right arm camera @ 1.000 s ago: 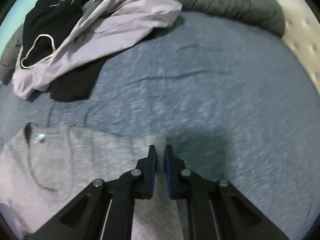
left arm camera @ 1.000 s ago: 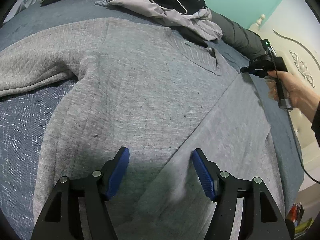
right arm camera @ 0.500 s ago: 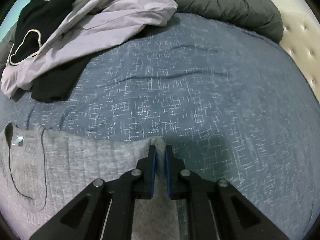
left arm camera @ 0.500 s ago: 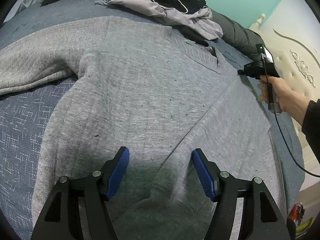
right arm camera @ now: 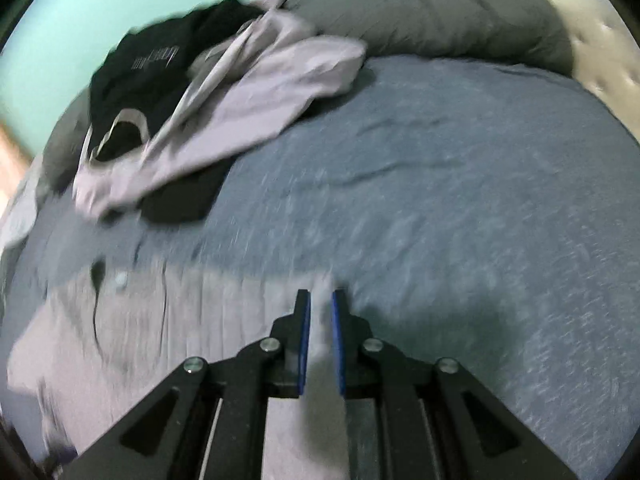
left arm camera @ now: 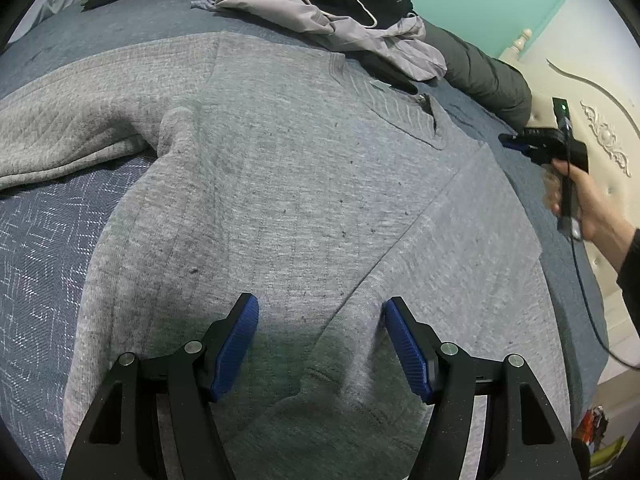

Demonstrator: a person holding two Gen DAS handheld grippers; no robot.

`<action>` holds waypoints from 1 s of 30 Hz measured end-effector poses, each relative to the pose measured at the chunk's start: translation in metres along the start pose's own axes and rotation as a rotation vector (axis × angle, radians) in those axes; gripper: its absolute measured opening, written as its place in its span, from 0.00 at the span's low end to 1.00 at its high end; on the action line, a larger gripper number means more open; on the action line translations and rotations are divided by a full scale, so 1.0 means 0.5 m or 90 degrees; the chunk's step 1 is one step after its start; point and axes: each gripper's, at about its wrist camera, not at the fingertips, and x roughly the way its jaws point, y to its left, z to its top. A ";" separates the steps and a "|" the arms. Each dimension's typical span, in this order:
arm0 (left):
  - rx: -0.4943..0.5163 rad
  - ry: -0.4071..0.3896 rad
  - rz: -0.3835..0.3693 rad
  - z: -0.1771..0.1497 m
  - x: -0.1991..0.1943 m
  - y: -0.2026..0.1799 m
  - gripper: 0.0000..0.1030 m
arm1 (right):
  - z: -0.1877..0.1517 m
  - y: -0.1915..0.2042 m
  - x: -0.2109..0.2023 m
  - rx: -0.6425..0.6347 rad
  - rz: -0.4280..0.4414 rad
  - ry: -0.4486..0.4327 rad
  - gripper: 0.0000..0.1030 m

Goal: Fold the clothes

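Observation:
A grey sweater point(left arm camera: 304, 184) lies flat, front up, on the blue bed cover point(left arm camera: 36, 248). Its right sleeve point(left arm camera: 460, 248) is folded diagonally across the body, and the cuff point(left arm camera: 340, 392) ends just below my left gripper point(left arm camera: 322, 344). That gripper hovers open over the hem area with nothing between its fingers. The other sleeve point(left arm camera: 68, 136) stretches out to the left. My right gripper point(right arm camera: 320, 300) is shut on the shoulder corner of the sweater point(right arm camera: 180, 320). A hand point(left arm camera: 588, 208) holds this right gripper point(left arm camera: 510, 142) at the far right in the left wrist view.
A pile of black and lilac clothes point(left arm camera: 340, 12) lies beyond the collar, also visible as the pile point(right arm camera: 224, 112) in the right wrist view. A rolled dark grey duvet point(right arm camera: 440, 16) runs along the far edge. A cream headboard point(left arm camera: 608, 136) stands to the right. A cable point(left arm camera: 588, 304) hangs from the right gripper.
The folded sleeve has settled, its cuff now under my left gripper. The right gripper has shifted and tipped upward, blurring its view, still pinching the shoulder corner.

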 end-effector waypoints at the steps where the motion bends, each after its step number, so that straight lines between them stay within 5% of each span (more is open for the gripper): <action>1: 0.001 0.000 0.000 0.000 0.000 0.000 0.68 | -0.009 0.006 0.006 -0.010 0.005 0.012 0.09; 6: 0.000 0.002 0.001 0.001 0.002 -0.001 0.68 | -0.037 -0.018 0.007 0.008 -0.018 0.003 0.09; 15: -0.006 0.006 -0.001 0.003 0.000 -0.003 0.69 | -0.171 0.009 -0.125 0.048 0.115 -0.045 0.09; 19: -0.020 -0.003 -0.001 0.001 -0.014 0.002 0.70 | -0.232 0.016 -0.126 0.065 0.088 -0.016 0.09; 26: -0.016 -0.043 0.027 -0.016 -0.089 0.026 0.70 | -0.298 0.095 -0.194 0.049 0.097 -0.070 0.09; 30: -0.013 -0.048 0.037 -0.037 -0.121 0.038 0.70 | -0.352 0.185 -0.212 0.020 0.156 -0.054 0.09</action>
